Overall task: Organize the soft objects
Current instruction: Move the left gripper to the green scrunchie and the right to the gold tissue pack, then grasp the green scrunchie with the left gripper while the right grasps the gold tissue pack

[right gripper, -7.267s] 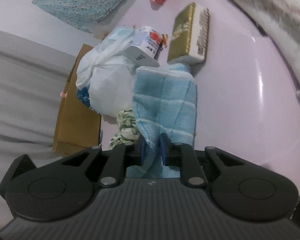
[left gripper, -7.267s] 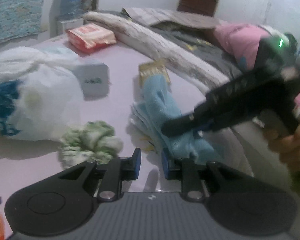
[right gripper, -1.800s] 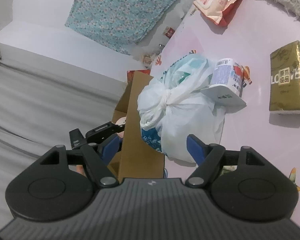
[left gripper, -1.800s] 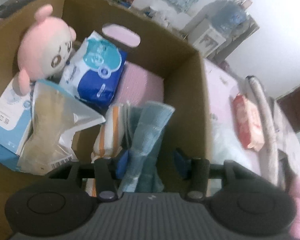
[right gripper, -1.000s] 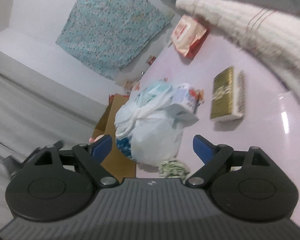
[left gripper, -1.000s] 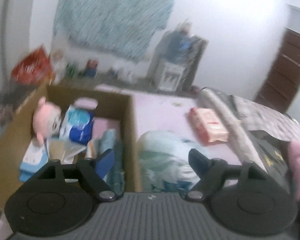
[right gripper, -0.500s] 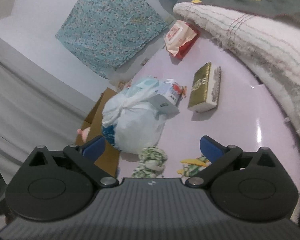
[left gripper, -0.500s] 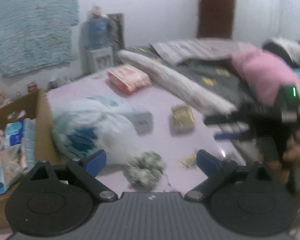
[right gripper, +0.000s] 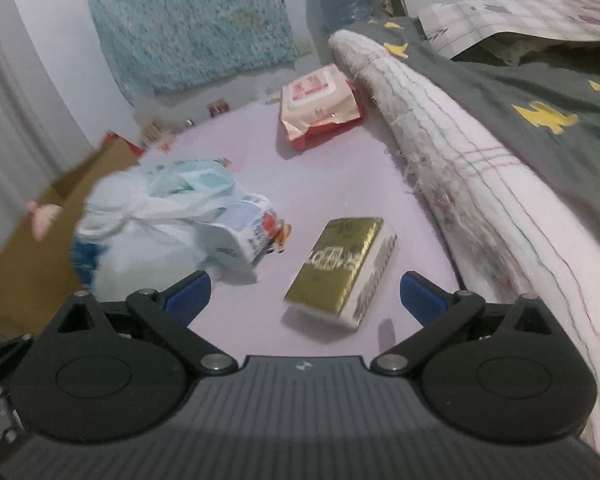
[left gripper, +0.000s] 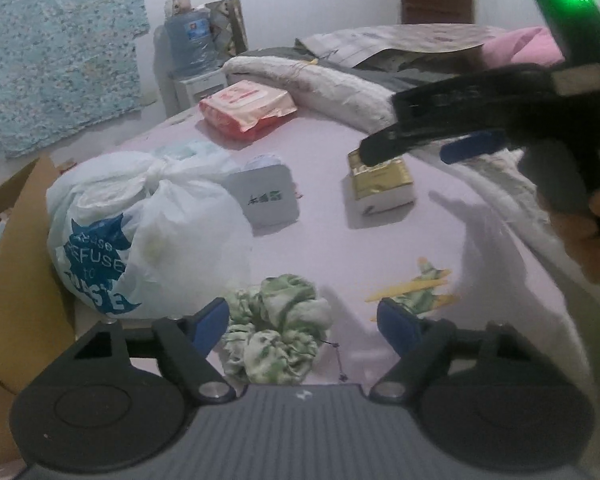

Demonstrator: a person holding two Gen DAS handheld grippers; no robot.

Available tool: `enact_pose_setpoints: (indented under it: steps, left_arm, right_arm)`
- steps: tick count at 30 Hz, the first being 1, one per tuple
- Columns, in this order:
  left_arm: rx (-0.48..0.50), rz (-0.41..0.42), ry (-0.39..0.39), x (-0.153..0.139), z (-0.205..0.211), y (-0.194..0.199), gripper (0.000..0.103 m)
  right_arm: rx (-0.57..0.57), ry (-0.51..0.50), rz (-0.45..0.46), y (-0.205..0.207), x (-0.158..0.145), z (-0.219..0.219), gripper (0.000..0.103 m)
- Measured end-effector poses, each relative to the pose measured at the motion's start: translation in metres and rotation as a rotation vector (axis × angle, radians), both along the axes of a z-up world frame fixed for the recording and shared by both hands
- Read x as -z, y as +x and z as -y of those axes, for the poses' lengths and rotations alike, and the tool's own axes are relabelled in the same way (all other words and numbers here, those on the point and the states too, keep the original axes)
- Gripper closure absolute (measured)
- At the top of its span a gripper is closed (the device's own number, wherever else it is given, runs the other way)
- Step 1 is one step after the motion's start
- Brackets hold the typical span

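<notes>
A green-and-white scrunched cloth (left gripper: 278, 340) lies on the pink sheet between the blue pads of my left gripper (left gripper: 306, 320). Those jaws are closing, and the pads stand clear of the cloth. My right gripper (right gripper: 304, 298) hangs wide open over a gold tissue pack (right gripper: 340, 268) and grips nothing. From the left wrist view that same right gripper (left gripper: 452, 144) reaches in from the right, above the gold pack (left gripper: 382, 184). A small yellow-and-green item (left gripper: 418, 290) lies to the right of the cloth.
A tied white plastic bag (left gripper: 140, 232) and a white box (left gripper: 266, 196) sit left of centre. A cardboard box (left gripper: 16, 280) stands at the left edge. A red-and-pink wipes pack (right gripper: 320, 108) lies further back. Rolled blankets (right gripper: 480, 184) bound the right side.
My left gripper swung away from the cardboard box, came down over the green cloth and narrowed its jaws. The right gripper rolled upright and now frames the gold pack.
</notes>
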State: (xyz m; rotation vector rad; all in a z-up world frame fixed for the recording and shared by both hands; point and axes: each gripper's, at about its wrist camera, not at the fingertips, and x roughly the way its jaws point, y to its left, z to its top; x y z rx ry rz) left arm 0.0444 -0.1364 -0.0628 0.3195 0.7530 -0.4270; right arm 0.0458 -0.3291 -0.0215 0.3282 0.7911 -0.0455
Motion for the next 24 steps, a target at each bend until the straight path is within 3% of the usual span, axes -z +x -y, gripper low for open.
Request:
enact_pose_setpoints:
  steps: [4,8,11,13,14,24]
  left_arm:
    - [-0.036,-0.062,-0.031,0.01,-0.006,0.013,0.033]
    - [-0.076,-0.131,-0.074,0.02,-0.017,0.023,0.038]
    - [-0.092,-0.136,-0.082,0.022,-0.023,0.026,0.038]
    - [-0.107,-0.152,-0.102,0.024,-0.027,0.03,0.038]
    - [-0.115,-0.159,-0.11,0.025,-0.029,0.031,0.038]
    - [-0.155,-0.178,-0.152,0.024,-0.046,0.033,0.072]
  right_arm:
    - [-0.002,-0.073,-0.053,0.033,0.018,-0.008,0.003]
    - [-0.002,-0.101,-0.066,0.043,0.027,-0.014,0.011]
    - [-0.003,-0.093,-0.077,0.042,0.028,-0.016,0.029]
    - [0.006,-0.102,-0.082,0.038,0.029,-0.017,0.047]
    - [0.01,-0.099,-0.084,0.036,0.028,-0.017,0.051]
    - [0.057,0.15,-0.071,-0.017,0.03,0.002,0.071]
